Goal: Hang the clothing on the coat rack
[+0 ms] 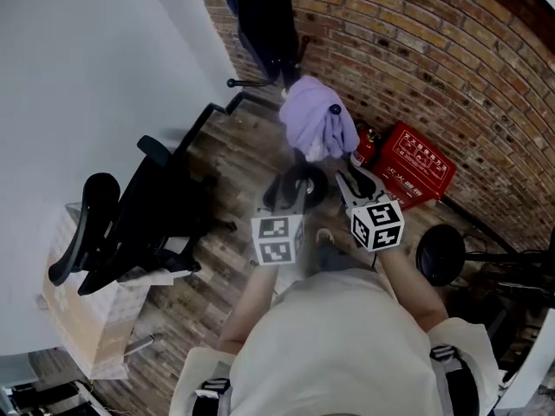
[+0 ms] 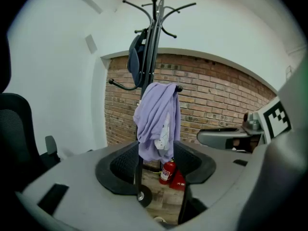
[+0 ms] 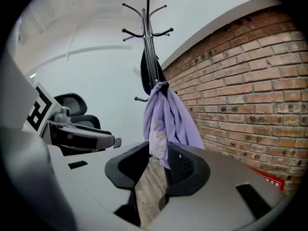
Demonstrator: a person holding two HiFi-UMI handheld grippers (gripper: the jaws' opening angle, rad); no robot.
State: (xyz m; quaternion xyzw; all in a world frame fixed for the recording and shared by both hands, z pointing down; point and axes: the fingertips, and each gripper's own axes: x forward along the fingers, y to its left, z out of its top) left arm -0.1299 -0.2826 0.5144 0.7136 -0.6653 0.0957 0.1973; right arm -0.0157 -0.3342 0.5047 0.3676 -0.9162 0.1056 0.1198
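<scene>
A lilac garment (image 1: 315, 125) hangs bunched from a lower hook of the black coat rack (image 1: 267, 24). It droops down the pole in both gripper views (image 2: 156, 121) (image 3: 168, 119). Higher on the rack (image 2: 155, 37) hangs a dark blue item (image 2: 135, 59). My left gripper (image 1: 291, 189) is open just below the garment, with nothing between its jaws (image 2: 156, 165). My right gripper (image 1: 357, 183) is open beside it; the garment's hem shows just past its jaw tips (image 3: 156, 170), and the pads do not press on it.
A black office chair (image 1: 130, 219) stands at the left by a white wall, with a cardboard box (image 1: 87, 323) near it. A fire extinguisher (image 1: 362, 148) and a red case (image 1: 416, 163) sit against the brick wall (image 1: 434, 50). A round black seat (image 1: 440, 254) is at the right.
</scene>
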